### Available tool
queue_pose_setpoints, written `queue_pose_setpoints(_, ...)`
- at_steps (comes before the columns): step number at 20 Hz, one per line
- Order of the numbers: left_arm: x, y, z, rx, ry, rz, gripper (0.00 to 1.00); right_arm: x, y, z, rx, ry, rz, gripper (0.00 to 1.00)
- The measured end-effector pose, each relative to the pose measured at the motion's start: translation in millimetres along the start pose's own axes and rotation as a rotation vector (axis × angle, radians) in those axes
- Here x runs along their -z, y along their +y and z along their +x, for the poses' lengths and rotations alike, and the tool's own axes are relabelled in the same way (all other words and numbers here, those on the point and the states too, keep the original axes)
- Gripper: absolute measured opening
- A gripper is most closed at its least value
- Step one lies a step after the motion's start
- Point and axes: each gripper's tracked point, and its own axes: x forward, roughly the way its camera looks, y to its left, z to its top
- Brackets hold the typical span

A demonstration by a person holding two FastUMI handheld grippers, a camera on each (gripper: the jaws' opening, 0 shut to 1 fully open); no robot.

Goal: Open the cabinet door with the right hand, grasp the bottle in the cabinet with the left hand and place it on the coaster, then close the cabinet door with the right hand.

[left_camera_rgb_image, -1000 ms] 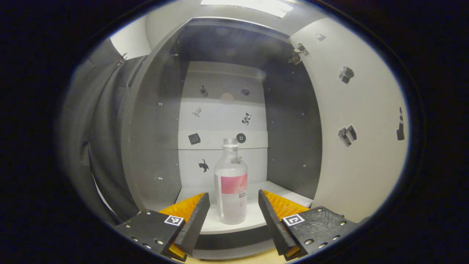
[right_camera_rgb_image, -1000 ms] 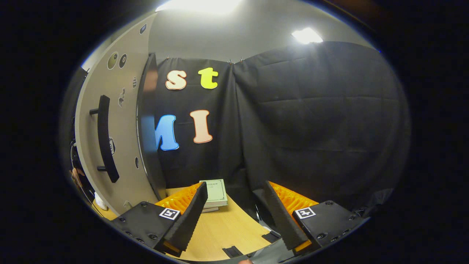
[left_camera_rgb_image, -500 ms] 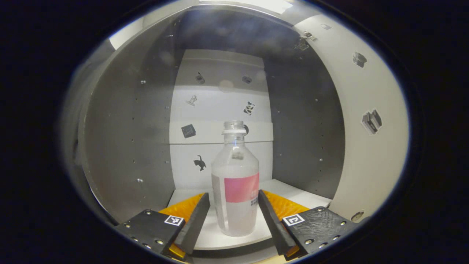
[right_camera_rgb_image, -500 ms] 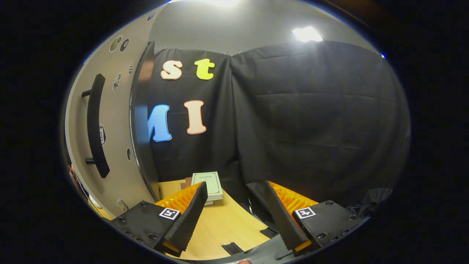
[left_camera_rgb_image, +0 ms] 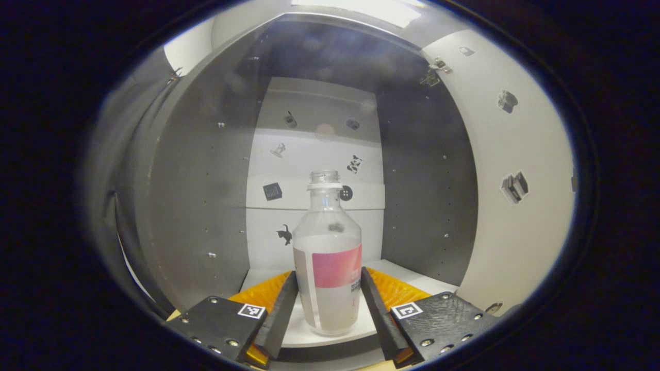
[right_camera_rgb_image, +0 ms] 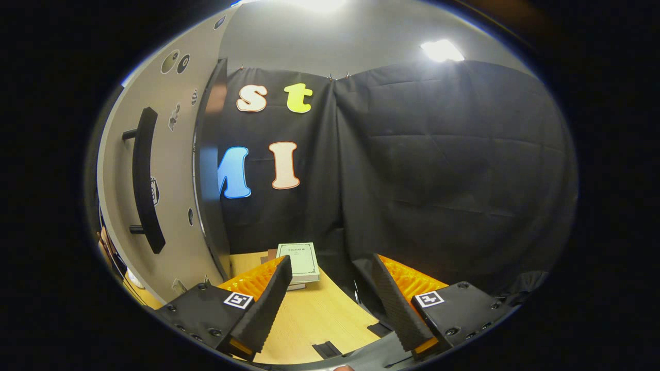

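Fingers of the left gripper (left_camera_rgb_image: 328, 309) flank a translucent plastic bottle (left_camera_rgb_image: 328, 263) and appear to touch its sides — it stands upright on the smooth white shelf (left_camera_rgb_image: 356, 324) inside the cabinet (left_camera_rgb_image: 206, 206). The right gripper (right_camera_rgb_image: 330, 304) has its ridged fingers spread apart, empty, over a wood-grain worktop (right_camera_rgb_image: 314, 319) — beside the door (right_camera_rgb_image: 170, 196) with its curved bar handle (right_camera_rgb_image: 147, 180).

Translucent plastic bottle (left_camera_rgb_image: 328, 268), wood-grain tabletop (right_camera_rgb_image: 309, 324)
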Motion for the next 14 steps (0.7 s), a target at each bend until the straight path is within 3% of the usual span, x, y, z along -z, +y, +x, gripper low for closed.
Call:
queue_pose_setpoints(1, -2, 0, -4, -0.004, -0.006, 0.005, 0.72, -1, 0, 0, -0.01, -0.001, 0.005, 0.93)
queue_pose_setpoints(2, -6, 1, -11, -0.008, -0.011, 0.012, 0.72, -2, 0, 0, -0.023, -0.004, 0.011, 0.98)
queue_pose_setpoints(14, -30, 20, -126, -0.09, -0.071, 0.05, 0.72, -5, -1, -13, -0.151, -0.029, 0.07, 0.98)
